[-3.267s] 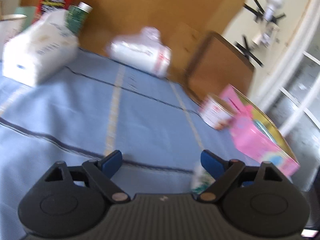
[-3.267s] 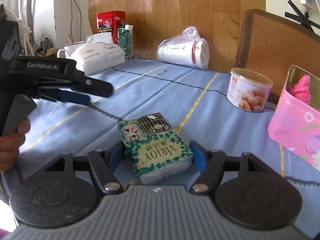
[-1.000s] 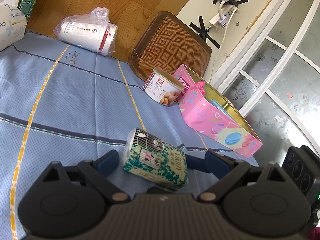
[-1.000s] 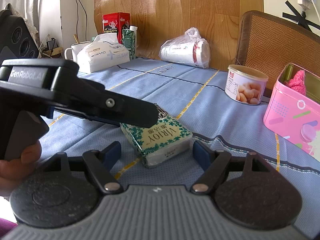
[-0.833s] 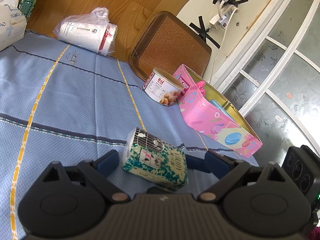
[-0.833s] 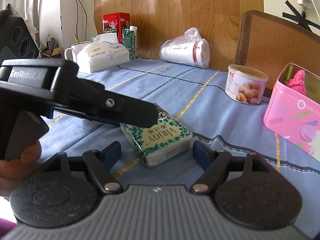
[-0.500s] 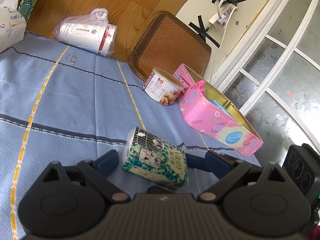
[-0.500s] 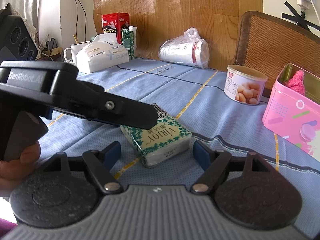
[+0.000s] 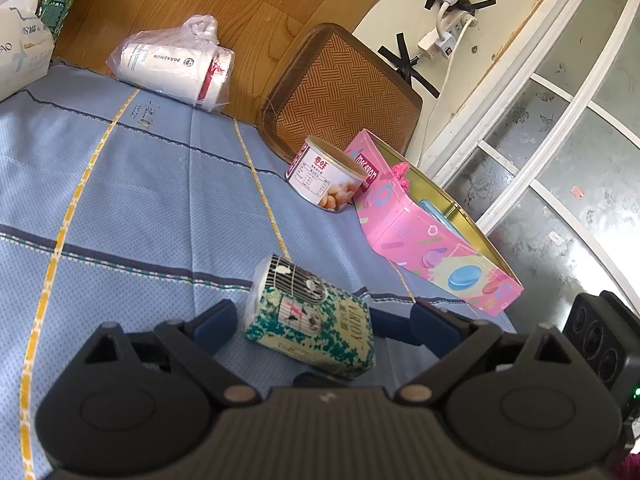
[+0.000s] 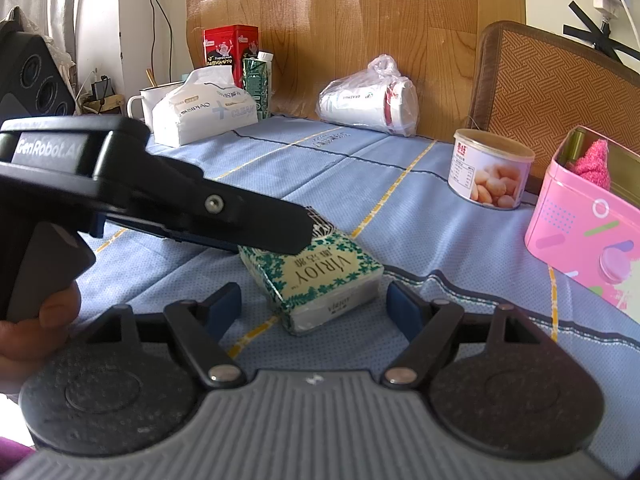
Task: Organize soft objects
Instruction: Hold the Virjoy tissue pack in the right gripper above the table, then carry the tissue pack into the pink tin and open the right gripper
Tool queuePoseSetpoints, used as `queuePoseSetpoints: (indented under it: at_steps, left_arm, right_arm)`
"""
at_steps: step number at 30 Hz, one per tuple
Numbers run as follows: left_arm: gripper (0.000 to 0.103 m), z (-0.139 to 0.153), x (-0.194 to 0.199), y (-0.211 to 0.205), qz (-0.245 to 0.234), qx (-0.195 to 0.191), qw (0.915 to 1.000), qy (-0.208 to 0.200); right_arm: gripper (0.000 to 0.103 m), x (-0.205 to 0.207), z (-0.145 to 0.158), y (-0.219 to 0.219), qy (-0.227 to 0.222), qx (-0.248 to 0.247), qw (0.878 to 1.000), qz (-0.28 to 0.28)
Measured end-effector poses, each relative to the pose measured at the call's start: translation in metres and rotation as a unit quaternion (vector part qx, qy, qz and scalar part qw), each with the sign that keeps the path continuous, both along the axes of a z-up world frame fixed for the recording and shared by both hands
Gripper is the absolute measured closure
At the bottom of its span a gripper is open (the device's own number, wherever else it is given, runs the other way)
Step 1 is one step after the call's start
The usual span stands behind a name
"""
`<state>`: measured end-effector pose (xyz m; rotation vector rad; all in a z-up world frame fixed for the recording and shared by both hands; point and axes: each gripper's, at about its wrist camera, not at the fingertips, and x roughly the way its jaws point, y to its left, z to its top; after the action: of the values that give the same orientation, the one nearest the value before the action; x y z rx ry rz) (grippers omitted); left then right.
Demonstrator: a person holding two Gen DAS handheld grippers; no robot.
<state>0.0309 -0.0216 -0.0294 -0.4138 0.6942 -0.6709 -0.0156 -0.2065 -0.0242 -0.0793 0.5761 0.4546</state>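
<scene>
A green-and-white soft tissue pack (image 9: 312, 320) (image 10: 316, 276) lies flat on the blue tablecloth (image 9: 160, 200). My left gripper (image 9: 322, 320) is open, one finger on each side of the pack with a gap on the right. In the right wrist view the left gripper (image 10: 256, 232) reaches in from the left over the pack's far end, a hand on its handle. My right gripper (image 10: 314, 306) also straddles the pack, open, pads apart from it. An open pink tin box (image 9: 420, 240) (image 10: 580, 232) at the right holds a pink fuzzy item (image 10: 594, 160).
A nut can (image 9: 324, 176) stands beside the pink box. A bagged white cup (image 9: 172, 68) lies at the back by the wooden wall. A woven mat (image 9: 340, 92) leans behind the can. A large white tissue pack (image 10: 204, 112), mug, carton and red tin stand back left.
Since the oldest frames my left gripper has swung in around the tissue pack, and the right has drawn back slightly. Over the last second nothing has visibly moved.
</scene>
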Motion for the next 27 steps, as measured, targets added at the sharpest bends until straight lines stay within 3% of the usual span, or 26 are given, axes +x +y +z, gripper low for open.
queuePoseSetpoints:
  at_steps: [5, 17, 21, 27]
  left_arm:
    - [0.006, 0.001, 0.001, 0.002, 0.002, 0.004, 1.0, 0.004]
    - [0.004, 0.005, 0.007, 0.032, 0.061, 0.004, 0.9979, 0.021]
    - [0.004, 0.009, 0.008, 0.034, 0.066, 0.014, 0.9975, 0.022]
    - [0.011, 0.021, 0.01, 0.034, 0.046, -0.003, 0.9988, 0.017]
  right_arm:
    - [0.02, 0.0, -0.001, 0.0, -0.001, -0.002, 1.0, -0.001]
    - [0.02, -0.001, 0.0, -0.002, 0.0, 0.005, 1.0, -0.01]
    - [0.019, -0.001, 0.0, -0.001, 0.0, 0.001, 1.0, -0.015]
    - [0.02, -0.01, -0.001, -0.004, -0.003, -0.007, 1.0, -0.017]
